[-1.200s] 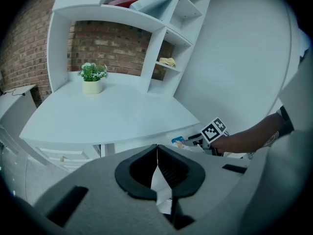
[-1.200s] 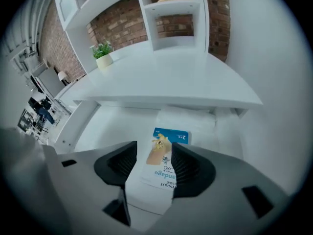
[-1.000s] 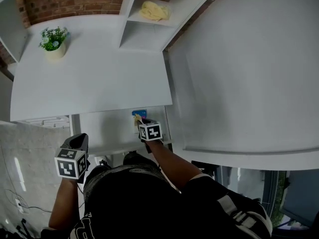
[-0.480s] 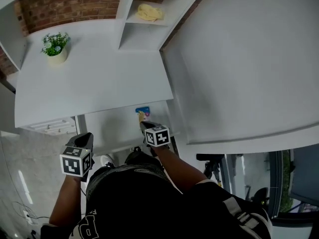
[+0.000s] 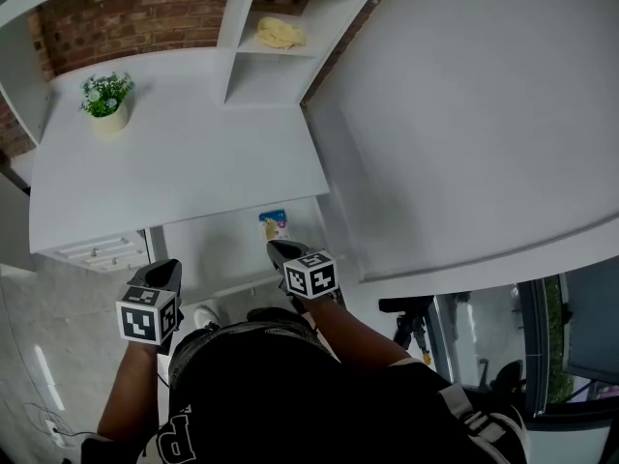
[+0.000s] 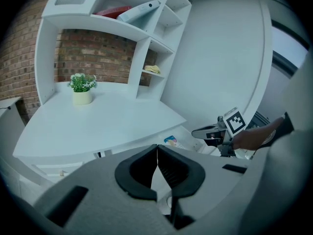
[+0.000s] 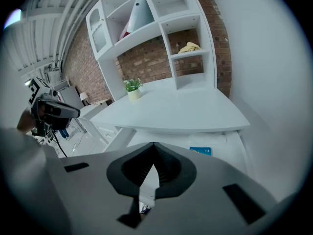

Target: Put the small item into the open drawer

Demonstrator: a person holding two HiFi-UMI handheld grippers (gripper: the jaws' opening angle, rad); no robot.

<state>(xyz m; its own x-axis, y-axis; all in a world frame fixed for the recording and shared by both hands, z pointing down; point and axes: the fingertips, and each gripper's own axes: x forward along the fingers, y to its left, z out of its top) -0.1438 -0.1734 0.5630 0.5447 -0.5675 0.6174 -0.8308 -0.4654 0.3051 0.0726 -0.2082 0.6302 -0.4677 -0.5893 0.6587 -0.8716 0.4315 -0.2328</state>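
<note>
The small item (image 5: 274, 224), a flat blue packet with a pale print, lies in the open white drawer (image 5: 213, 249) under the desk top. It also shows in the right gripper view as a blue item (image 7: 200, 151) and in the left gripper view as the same item (image 6: 171, 141). My right gripper (image 5: 278, 250) hovers just in front of it, apart from it, jaws shut and empty (image 7: 153, 146). My left gripper (image 5: 160, 269) hangs lower left beside the drawer, jaws shut with nothing in them (image 6: 156, 147).
The white desk top (image 5: 174, 153) overhangs the drawer, with a potted plant (image 5: 104, 100) at its far left. A shelf unit behind holds a yellow cloth (image 5: 279, 33). A white wall panel (image 5: 464, 124) bounds the right side. A low drawer unit (image 5: 97, 251) stands at left.
My right gripper has drawn back and upward from the blue item, which stays lying in the drawer. The left gripper has hardly shifted.
</note>
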